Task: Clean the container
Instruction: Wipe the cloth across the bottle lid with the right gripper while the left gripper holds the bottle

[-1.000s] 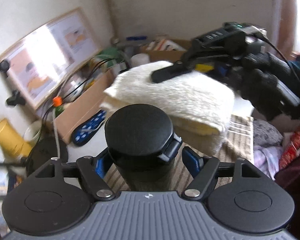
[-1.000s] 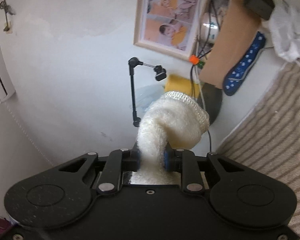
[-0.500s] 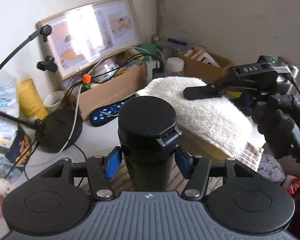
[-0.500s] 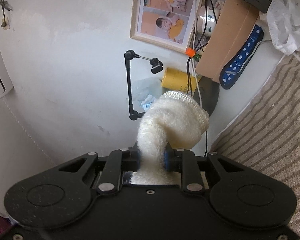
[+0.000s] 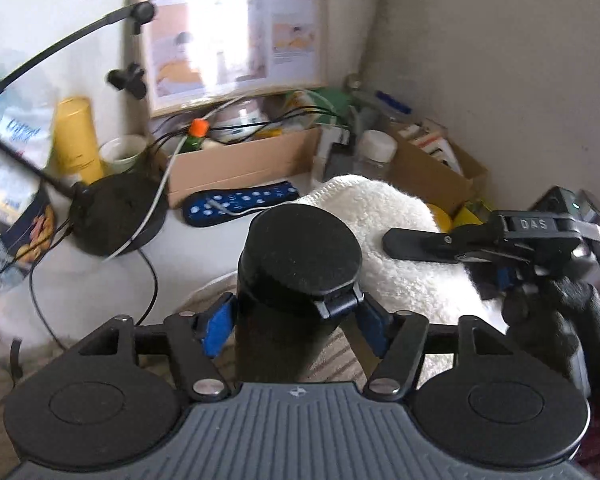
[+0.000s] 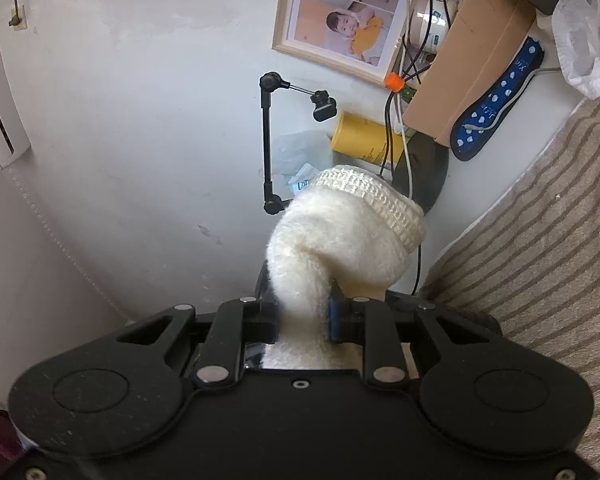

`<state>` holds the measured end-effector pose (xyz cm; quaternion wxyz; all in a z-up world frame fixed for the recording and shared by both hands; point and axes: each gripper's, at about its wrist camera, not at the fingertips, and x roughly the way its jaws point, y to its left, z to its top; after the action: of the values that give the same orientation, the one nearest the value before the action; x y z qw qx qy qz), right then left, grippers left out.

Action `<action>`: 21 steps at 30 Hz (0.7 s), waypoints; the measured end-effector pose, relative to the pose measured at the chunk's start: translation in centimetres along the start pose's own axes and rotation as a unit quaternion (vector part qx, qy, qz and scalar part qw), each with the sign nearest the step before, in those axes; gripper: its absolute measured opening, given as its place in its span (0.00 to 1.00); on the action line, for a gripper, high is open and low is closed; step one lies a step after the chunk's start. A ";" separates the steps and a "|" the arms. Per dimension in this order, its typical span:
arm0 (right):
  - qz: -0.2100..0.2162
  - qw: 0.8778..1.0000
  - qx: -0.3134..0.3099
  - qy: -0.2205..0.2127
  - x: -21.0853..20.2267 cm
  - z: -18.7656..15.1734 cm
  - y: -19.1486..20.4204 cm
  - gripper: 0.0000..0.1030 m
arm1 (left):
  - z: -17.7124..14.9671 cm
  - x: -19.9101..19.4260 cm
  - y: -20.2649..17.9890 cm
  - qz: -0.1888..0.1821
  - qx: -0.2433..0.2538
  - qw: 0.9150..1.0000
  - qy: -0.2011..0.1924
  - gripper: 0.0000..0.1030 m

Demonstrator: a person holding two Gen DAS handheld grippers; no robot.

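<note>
Mid-wipe, by the look of it: left gripper (image 5: pixel 294 320) clenched on the upright black flask (image 5: pixel 296 280) above the striped cloth, right gripper (image 6: pixel 304 314) clamping the white towel (image 6: pixel 352 232) just beside the flask's lid, next needing a firm rub across lid and wall.

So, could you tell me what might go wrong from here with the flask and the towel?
1. The left gripper holds the flask only below its closed lid; wiping pressure could twist or slip it.
2. The right gripper pinches just a bunched part of the towel, so it may pull free.
3. Loose towel could catch the lid latch and pop it open.
</note>
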<state>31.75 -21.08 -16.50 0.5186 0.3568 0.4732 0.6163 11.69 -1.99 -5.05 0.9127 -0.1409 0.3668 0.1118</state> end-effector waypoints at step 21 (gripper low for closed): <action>0.022 0.999 -0.029 0.002 -0.7 1.5 1.7 0.21 | -0.7 0.9 0.8 -0.082 0.173 0.982 0.003 0.62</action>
<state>32.74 -21.46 -14.42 0.5144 0.3509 0.4478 0.6416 11.61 -1.37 -6.27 0.9283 -0.0111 0.3706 -0.0290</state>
